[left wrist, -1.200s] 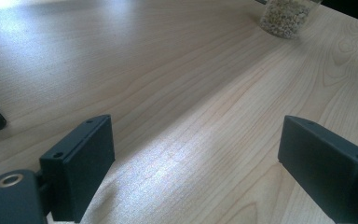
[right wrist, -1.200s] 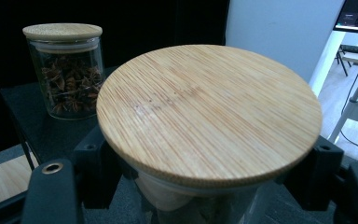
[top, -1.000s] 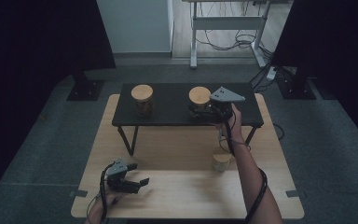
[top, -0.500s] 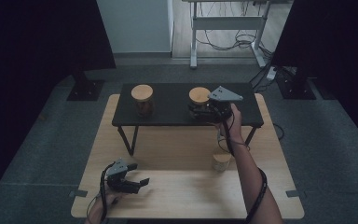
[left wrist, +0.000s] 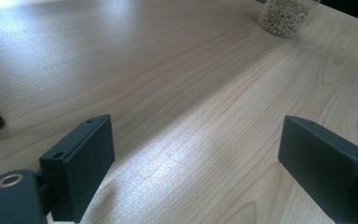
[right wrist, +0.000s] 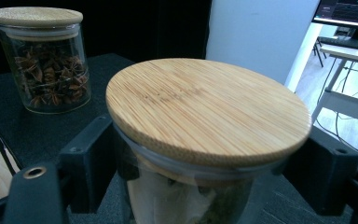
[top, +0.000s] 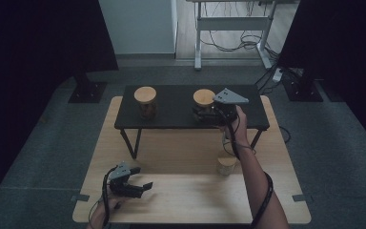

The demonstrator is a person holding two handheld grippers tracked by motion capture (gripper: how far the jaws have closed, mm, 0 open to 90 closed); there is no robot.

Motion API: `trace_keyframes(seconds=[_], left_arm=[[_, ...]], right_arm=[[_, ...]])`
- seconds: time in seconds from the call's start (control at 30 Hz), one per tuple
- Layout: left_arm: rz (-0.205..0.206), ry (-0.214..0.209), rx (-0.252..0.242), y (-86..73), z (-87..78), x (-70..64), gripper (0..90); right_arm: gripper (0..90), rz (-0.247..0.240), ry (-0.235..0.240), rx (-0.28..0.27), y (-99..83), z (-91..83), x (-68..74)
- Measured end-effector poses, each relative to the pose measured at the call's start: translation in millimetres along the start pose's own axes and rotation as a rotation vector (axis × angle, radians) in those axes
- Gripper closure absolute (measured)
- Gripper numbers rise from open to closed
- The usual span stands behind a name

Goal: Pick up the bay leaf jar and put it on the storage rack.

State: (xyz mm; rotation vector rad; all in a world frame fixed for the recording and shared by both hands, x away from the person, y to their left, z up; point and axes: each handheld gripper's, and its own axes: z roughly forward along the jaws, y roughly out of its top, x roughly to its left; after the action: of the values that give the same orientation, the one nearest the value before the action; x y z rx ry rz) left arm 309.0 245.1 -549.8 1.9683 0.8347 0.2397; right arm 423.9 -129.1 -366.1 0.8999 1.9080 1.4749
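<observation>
Since one second ago, your right gripper [top: 208, 113] has shifted slightly toward 9 o'clock along the black shelf [top: 171, 117]; it now stands at the glass jar [top: 203, 106], while your left gripper [top: 136, 188] has kept its place near the front edge of the wooden table [top: 190, 200].

Consult the high view for layout: it shows both grippers, the shelf standing on the far half of the table, and a second jar [top: 145, 101] at 9 o'clock from the gripped one. A third jar [top: 226, 165] stands on the table below the shelf, at 6 o'clock from the right gripper.

Consult the right gripper view for contact detail: the jar [right wrist: 205, 154] sits between the two black jaws, its bamboo lid [right wrist: 207, 108] above them. Both jaws lie against or just beside the glass wall; you hold the jar by its body under the lid. The second jar [right wrist: 42, 60], with star-shaped contents, stands well apart at 10 o'clock.

Consult the left gripper view for the idle tool: its jaws stand wide apart over bare light wood, holding nothing. The base of the grain-filled third jar [left wrist: 286, 16] shows at 1 o'clock.

Note the room: grey carpeted floor, dark curtains on both sides, a white wall panel at 12 o'clock, and a metal-framed desk with loose cables behind it.
</observation>
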Motion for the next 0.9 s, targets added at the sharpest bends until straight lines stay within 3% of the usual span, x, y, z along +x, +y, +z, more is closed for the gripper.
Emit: trace_keyframes(seconds=[0.57,0.9], left_arm=[[-0.002,0.0,0.002,0.1,0.1,0.1,10.0],[0.0,0.002,0.003,0.1,0.2,-0.1,10.0]], right_arm=[[11.6,0.039,-0.012,-0.029,-3.8,-13.4,0.6],[11.3,0.028,-0.022,-0.033,-10.0,-21.0,3.2]])
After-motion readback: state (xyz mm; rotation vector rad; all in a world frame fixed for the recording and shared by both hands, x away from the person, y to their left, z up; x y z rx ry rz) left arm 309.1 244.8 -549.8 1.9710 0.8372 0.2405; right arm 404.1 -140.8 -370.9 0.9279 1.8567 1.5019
